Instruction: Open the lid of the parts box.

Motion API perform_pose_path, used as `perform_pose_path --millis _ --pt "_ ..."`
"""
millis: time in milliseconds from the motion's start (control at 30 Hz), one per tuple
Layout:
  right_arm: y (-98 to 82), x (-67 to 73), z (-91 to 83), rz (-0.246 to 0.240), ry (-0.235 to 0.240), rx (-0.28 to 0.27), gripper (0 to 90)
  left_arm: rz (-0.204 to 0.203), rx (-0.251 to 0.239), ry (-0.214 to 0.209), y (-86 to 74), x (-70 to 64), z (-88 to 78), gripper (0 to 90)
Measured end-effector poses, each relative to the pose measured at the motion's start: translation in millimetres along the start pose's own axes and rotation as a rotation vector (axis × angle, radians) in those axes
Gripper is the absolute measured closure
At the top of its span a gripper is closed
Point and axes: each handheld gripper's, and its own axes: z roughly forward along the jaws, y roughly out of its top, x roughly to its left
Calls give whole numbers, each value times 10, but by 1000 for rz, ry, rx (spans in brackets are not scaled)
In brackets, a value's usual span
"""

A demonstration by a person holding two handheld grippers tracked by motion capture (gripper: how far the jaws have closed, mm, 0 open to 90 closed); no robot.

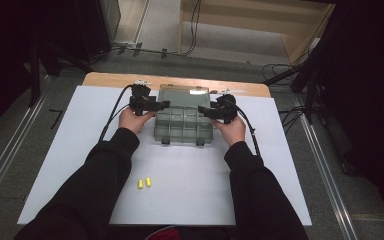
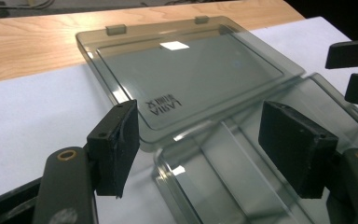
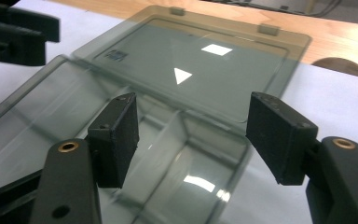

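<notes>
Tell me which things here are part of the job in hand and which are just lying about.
In the job:
- clear compartment box, open
- its lid, laid flat behind it
- left gripper and right gripper, jaws open over the box

Lying about:
- two small yellow pieces near the table's front edge
- cables on the floor beyond the table
</notes>
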Motion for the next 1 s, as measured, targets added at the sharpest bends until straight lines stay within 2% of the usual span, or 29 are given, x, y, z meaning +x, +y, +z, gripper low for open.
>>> perform_pose_path --millis 100,267,367,467,533,667,733,867,1000 --pt "-16 53 -35 -25 16 12 322 20 19 -12 -8 -24 -58 293" --pt "-50 117 -93 -20 64 18 321 31 19 -55 -35 -77 -173 293" --pt "-75 152 -138 -33 86 19 317 59 23 -65 -62 -102 -241 293" --pt "-107 177 -186 -23 138 19 300 73 31 -74 -105 -113 -288 293" --pt "-137 200 -215 -44 154 19 285 65 32 -86 -147 -108 -317 293" --pt "-193 244 -284 -67 192 23 281 80 38 -97 -222 -117 -382 293" --pt "-211 272 -327 -94 188 11 281 82 37 -112 -252 -131 -412 293" --pt "-234 300 -400 -88 210 -13 281 93 40 -130 -314 -162 -469 292" --pt "-284 357 -442 -107 213 -4 281 91 43 -149 -354 -171 -533 267"
